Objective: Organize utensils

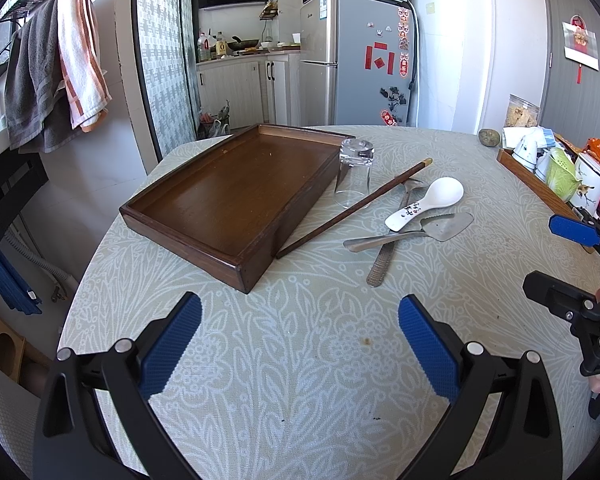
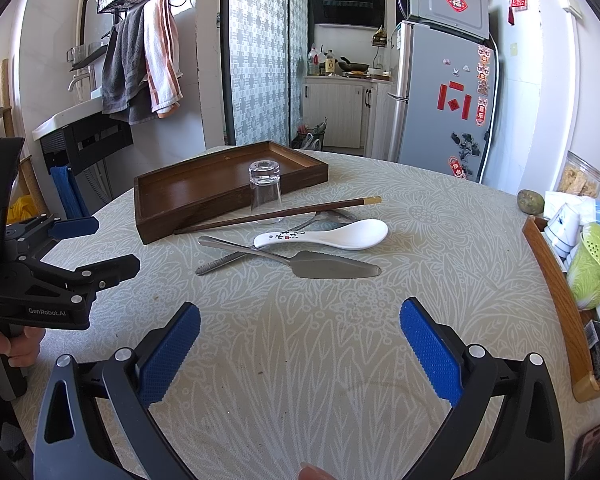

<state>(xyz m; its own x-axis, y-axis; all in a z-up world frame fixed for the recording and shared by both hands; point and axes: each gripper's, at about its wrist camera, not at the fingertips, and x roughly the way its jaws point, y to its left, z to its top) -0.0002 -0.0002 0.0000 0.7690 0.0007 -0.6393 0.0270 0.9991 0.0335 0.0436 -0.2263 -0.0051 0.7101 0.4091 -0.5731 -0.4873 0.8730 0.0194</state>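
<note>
Kitchen background, round table [image 1: 300, 360] under a pale leaf-pattern cloth; nothing has been sorted yet, so the task is judged at its start. Empty wooden tray [image 1: 220, 192] is set at the far left of the table, an upturned glass [image 1: 354, 176] just beside its right wall. Dark chopsticks [image 1: 352, 208] are leaned against the tray corner; white ceramic spoon [image 2: 328, 236], serrated cake server [image 2: 320, 265] and a textured-handle metal utensil [image 2: 220, 265] are piled crossed, touching. Left gripper [image 1: 300, 344] and right gripper [image 2: 300, 344] are both held wide apart, nothing gripped, short of the pile. Next move is judged to need a pinch on the topmost piece, likely the spoon handle. "GenRobot.AI" is read on the left gripper body; spoon characters and fridge decals not legible
</note>
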